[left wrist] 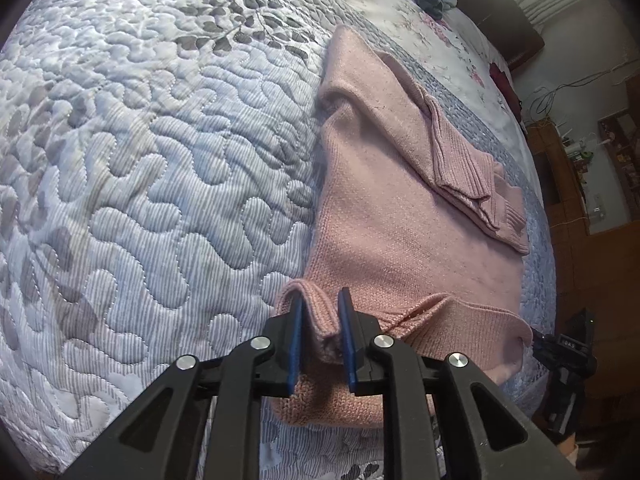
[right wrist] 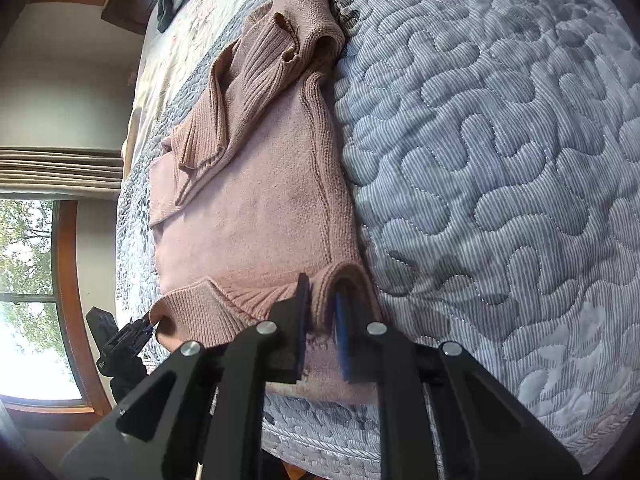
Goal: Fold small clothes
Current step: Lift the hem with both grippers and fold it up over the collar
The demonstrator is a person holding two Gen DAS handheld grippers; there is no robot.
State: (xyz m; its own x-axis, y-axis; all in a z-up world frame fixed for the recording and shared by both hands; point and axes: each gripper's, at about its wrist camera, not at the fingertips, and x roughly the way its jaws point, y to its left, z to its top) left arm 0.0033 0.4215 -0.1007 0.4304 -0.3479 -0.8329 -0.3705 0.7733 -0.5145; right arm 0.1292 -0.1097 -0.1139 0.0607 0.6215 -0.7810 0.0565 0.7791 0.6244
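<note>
Covering the bed [left wrist: 140, 160], a quilted blue-grey spread carries the pink sweater [left wrist: 400, 220], which lies flat near the bed's edge. Its sleeves [left wrist: 460, 168] are already laid across the body, so the side folds look done. What seems left is the fold of the near hem up toward the collar [right wrist: 304, 36]. The left claw [left wrist: 323, 344] is clenched on one corner of that ribbed hem, and the right claw [right wrist: 323, 340] pinches the other corner, both raising small ridges of knit.

Pink knit sweater [left wrist: 400, 216], sleeves folded in
</note>
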